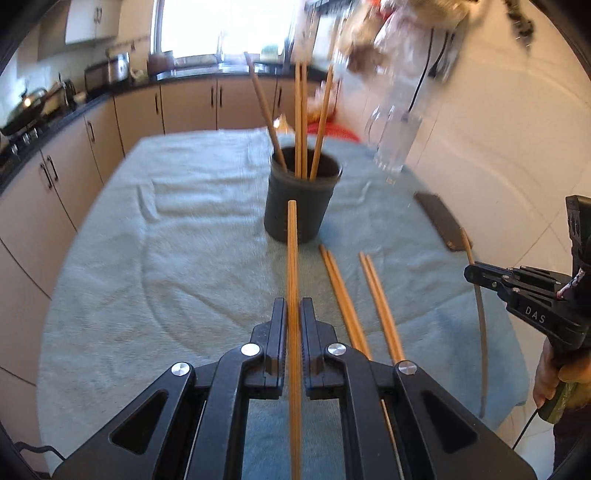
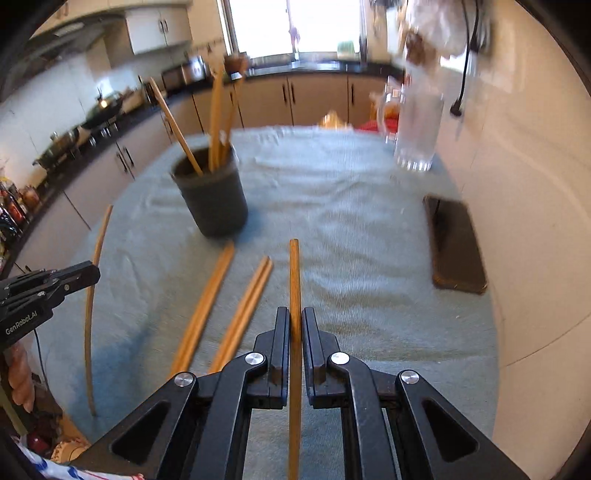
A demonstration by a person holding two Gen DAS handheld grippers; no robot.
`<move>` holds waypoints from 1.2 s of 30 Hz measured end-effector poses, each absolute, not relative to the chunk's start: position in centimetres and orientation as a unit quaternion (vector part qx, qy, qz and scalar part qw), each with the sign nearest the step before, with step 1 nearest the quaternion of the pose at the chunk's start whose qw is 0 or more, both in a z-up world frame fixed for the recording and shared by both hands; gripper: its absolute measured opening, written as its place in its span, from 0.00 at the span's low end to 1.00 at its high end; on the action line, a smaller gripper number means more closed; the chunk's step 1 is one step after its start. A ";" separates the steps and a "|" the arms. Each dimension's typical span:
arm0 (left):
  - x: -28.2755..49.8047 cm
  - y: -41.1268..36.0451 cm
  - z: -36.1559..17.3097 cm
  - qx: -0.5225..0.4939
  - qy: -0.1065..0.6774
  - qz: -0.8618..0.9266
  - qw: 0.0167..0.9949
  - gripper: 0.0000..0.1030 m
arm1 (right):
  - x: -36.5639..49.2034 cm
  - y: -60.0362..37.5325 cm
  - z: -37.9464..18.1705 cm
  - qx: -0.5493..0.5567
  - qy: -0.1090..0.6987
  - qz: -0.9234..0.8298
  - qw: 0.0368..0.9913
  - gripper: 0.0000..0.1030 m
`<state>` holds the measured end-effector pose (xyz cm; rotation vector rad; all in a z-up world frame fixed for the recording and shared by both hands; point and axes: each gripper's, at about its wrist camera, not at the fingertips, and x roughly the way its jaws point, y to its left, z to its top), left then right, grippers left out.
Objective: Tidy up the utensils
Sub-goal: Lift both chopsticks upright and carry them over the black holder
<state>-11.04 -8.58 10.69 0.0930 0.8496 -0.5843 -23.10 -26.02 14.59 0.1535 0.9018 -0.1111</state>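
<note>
We read "DAS" on the black plastic right gripper point(image 1: 471, 274) and "GenRobot.AI" on the black plastic left gripper point(image 2: 92, 272).

both wrist views look forward and down, close over the table point(image 1: 110, 295) — sharing the holder point(image 2: 210, 199).

You're in a home kitchen: beige cabinets point(image 1: 192, 107) under a dark worktop point(image 1: 122, 86) run along the left and back of the frame, a wok point(image 1: 26, 110) sits on the stove at far left, and a bright window point(image 2: 295, 26) is at top centre.
</note>
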 end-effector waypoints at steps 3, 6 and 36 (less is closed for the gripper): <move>-12.7 -7.5 12.0 0.043 0.374 -0.284 0.882 0.06 | -24.4 -25.5 16.3 0.075 0.398 -0.051 0.913 0.07; -14.4 -7.0 12.8 0.045 0.349 -0.287 0.891 0.06 | -25.5 -24.8 17.3 0.074 0.377 -0.051 0.922 0.07; -13.2 -4.2 20.0 -0.044 0.260 -0.291 0.920 0.06 | -23.8 -24.6 23.1 0.103 0.266 -0.034 0.958 0.07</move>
